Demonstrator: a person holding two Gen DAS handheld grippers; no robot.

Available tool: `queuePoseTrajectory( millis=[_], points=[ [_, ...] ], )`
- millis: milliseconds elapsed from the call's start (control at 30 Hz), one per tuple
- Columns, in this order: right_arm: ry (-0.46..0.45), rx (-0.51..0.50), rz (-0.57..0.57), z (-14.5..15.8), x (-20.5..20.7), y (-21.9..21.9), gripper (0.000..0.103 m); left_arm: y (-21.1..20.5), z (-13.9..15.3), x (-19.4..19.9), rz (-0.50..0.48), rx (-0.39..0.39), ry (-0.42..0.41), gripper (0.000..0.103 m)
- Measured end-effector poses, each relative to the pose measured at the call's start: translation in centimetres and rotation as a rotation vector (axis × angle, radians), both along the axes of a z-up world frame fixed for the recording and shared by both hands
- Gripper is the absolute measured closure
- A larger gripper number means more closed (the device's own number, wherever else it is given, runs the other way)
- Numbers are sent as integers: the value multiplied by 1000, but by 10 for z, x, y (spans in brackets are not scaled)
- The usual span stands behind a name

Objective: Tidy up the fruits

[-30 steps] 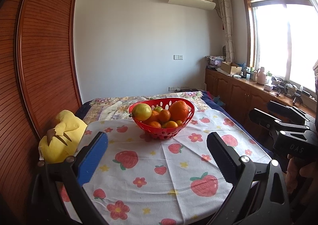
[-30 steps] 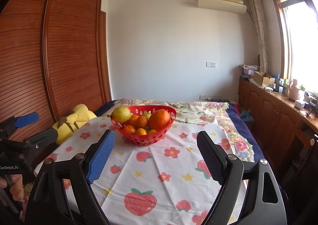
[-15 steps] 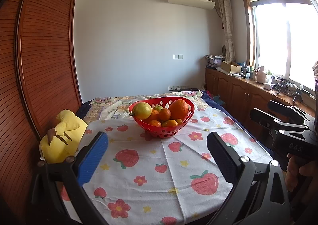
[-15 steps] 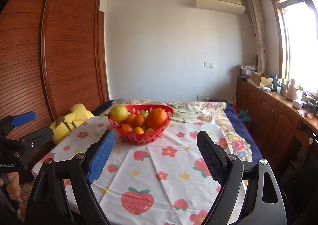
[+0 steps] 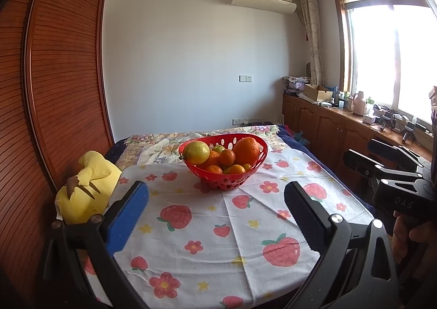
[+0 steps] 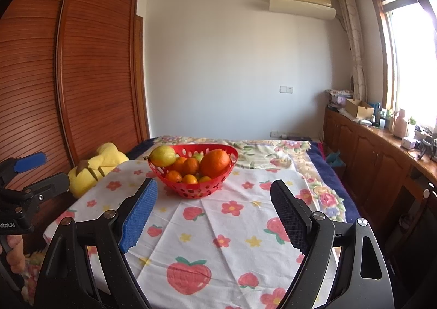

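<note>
- Both sets of fingers, left gripper (image 5: 215, 216) and right gripper (image 6: 213, 213), are spread wide, grasping nothing, ready for a pick.
- Fruits sit heaped in the red basket (image 5: 226, 183), frame centre, on the strawberry cloth (image 5: 207, 240).

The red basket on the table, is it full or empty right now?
Full. The red basket is heaped above its rim with a lemon, a big orange and several small oranges, standing upright on the tablecloth.
</note>
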State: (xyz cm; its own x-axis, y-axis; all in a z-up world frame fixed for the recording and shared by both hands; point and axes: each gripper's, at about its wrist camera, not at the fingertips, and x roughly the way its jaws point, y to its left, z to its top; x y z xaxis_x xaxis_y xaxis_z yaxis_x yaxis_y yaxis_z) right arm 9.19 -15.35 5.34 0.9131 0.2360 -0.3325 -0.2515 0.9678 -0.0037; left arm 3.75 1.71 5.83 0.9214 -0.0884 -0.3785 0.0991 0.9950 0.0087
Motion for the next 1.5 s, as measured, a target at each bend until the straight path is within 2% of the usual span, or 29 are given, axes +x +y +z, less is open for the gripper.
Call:
queuePoseTrajectory(
  millis=[1500],
  points=[
    [-3, 0, -8, 1, -4, -7, 17, 2, 1, -2, 5, -7, -1, 3]
  ],
)
